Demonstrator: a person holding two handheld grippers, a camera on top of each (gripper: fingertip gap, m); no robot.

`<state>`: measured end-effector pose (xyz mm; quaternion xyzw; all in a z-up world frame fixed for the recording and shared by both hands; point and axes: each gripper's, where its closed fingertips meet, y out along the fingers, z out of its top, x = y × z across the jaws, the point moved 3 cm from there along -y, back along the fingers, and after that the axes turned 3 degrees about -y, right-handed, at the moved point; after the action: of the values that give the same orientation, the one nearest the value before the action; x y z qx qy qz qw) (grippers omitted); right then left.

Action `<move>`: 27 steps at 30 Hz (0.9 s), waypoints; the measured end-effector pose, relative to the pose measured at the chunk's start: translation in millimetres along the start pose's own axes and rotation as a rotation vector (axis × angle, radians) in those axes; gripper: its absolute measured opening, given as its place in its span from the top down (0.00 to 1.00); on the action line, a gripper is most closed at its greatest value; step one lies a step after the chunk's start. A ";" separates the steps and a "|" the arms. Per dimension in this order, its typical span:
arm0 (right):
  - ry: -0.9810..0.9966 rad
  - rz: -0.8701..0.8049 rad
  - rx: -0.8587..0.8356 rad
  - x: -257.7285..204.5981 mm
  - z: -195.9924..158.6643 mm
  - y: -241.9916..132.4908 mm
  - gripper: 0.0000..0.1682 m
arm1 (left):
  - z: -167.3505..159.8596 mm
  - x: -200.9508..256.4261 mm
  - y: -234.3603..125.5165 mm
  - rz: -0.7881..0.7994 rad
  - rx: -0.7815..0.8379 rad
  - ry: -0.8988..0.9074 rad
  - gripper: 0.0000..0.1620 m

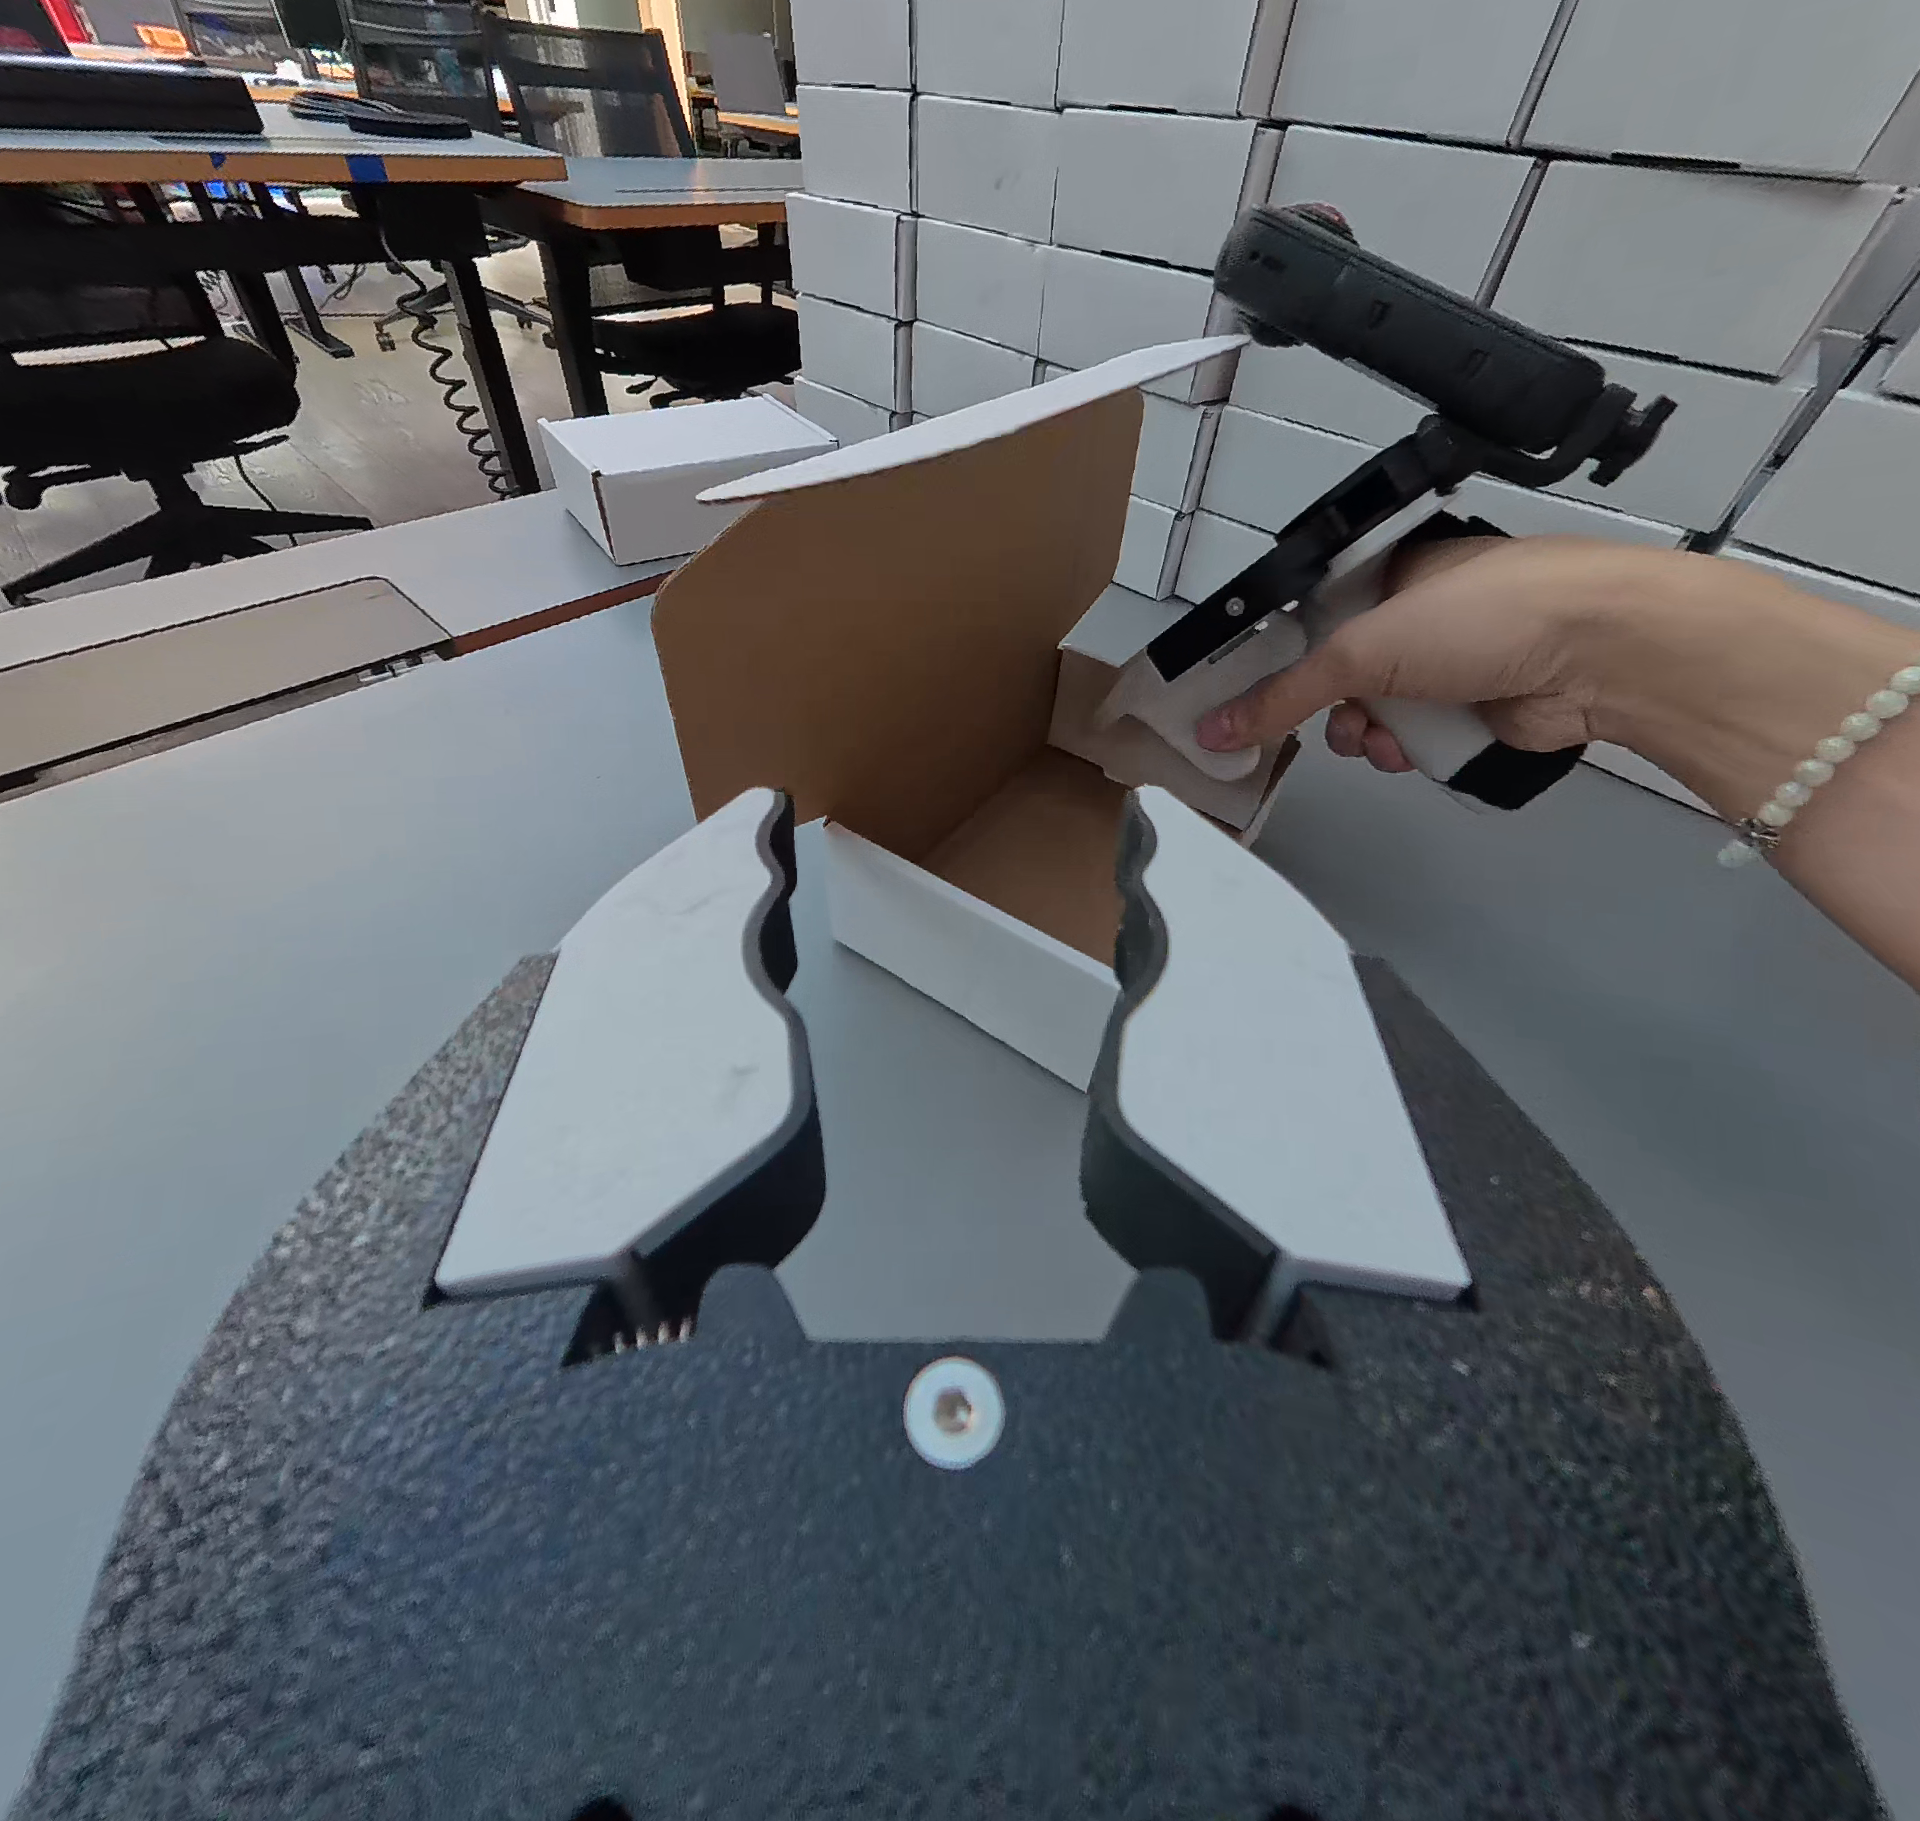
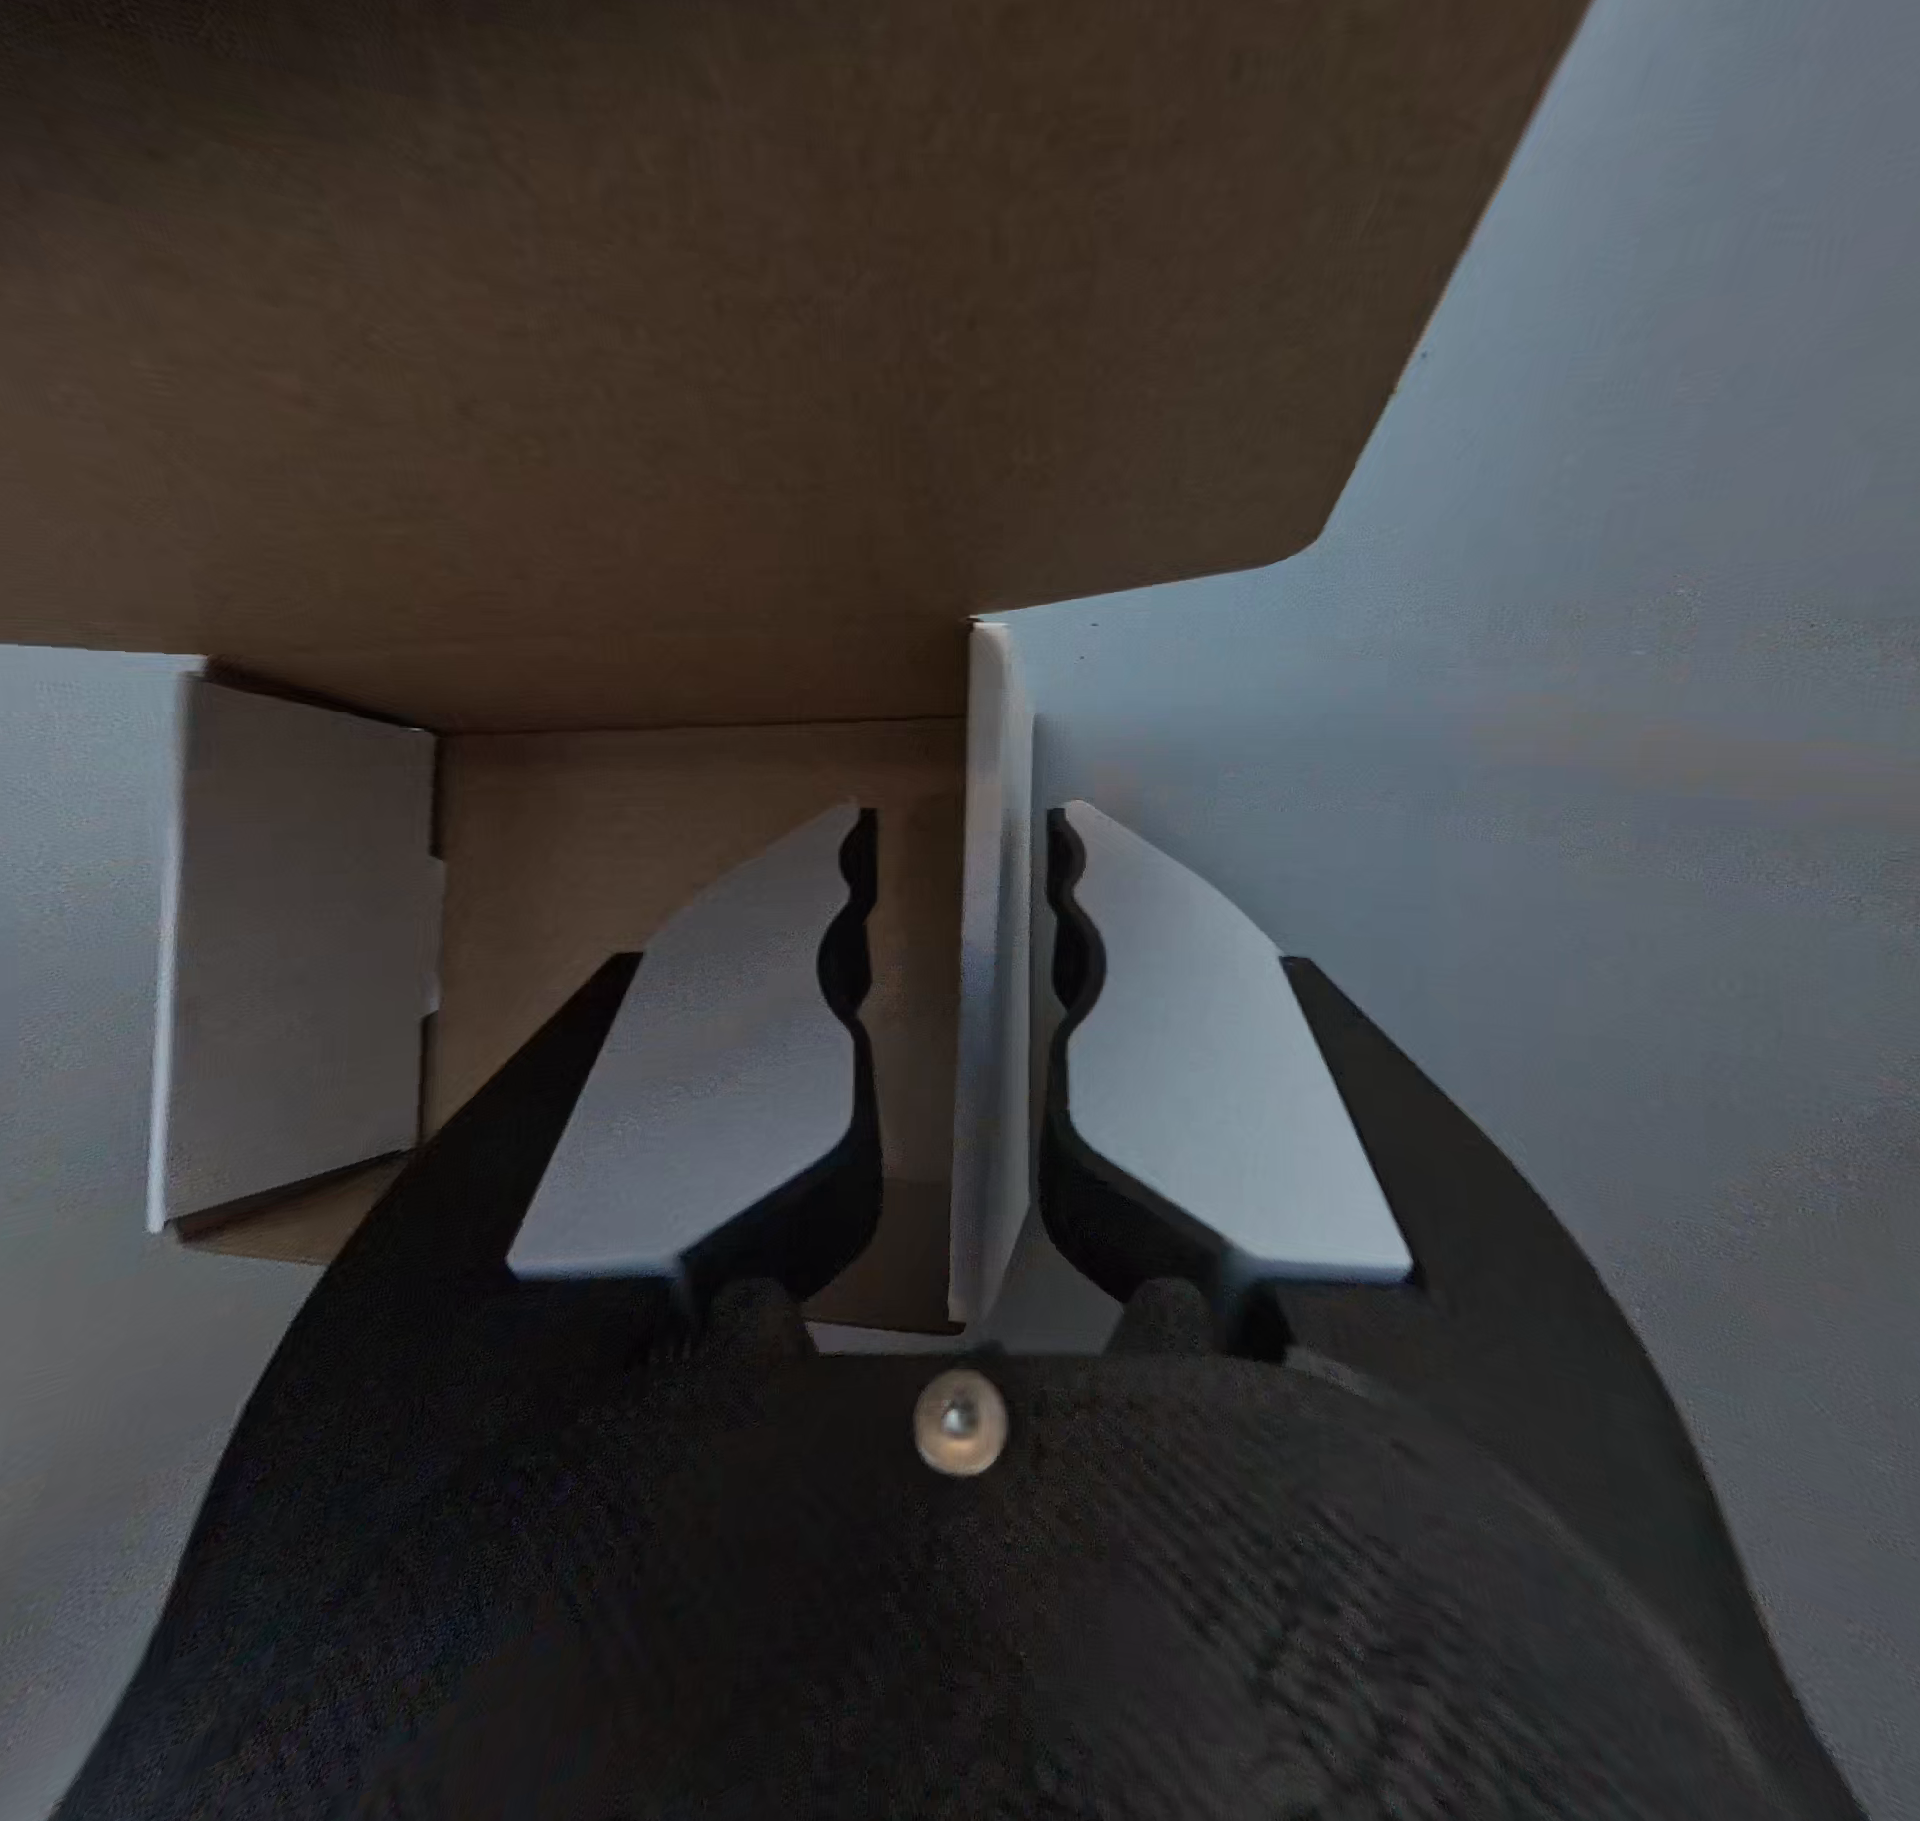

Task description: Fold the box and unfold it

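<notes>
A half-formed cardboard box [image 1: 904, 649], white outside and brown inside, stands on the grey table [image 1: 312, 992]. Its lid stands upright with the tuck flap bent over at the top. My left gripper [image 1: 958, 836] is open and empty, just in front of the box's low white front wall [image 1: 966, 950]. My right gripper [image 1: 1138, 696], held by a hand, reaches into the box's far right side. In the right wrist view the right gripper [image 2: 958, 815] is open and straddles an upright white side wall [image 2: 992, 940], under the brown lid [image 2: 727, 317]. Another side flap [image 2: 291, 940] stands at the left.
A tall stack of folded white boxes [image 1: 1351, 161] lines the back and right of the table. One folded white box [image 1: 665, 472] sits behind the box at the left. A flat grey device [image 1: 208, 649] lies on the neighbouring desk. Office desks and chairs [image 1: 156, 400] stand beyond.
</notes>
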<state>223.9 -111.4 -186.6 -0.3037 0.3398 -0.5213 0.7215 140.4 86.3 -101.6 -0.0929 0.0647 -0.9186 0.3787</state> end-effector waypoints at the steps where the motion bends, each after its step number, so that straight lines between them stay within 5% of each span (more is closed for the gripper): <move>1: 0.013 0.062 0.021 -5.0 0.0 -2.3 0.74 | -0.9 -0.8 0.4 0.001 -0.005 0.003 0.64; 11: -0.435 0.143 0.351 7.3 5.4 -52.6 0.41 | -4.1 -6.9 3.4 -0.040 0.011 0.072 0.62; 20: -0.562 0.461 0.604 26.5 37.0 -80.5 0.56 | 10.3 -25.6 9.4 -0.203 -0.024 0.223 0.65; 27: -0.684 0.432 0.593 37.5 67.4 -56.6 0.58 | 19.1 -52.8 50.0 -0.288 -0.065 0.231 0.66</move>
<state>255.9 -157.1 -108.8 -0.1618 -0.0240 -0.3045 0.9384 215.5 87.5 -98.9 -0.0073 0.1237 -0.9652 0.2303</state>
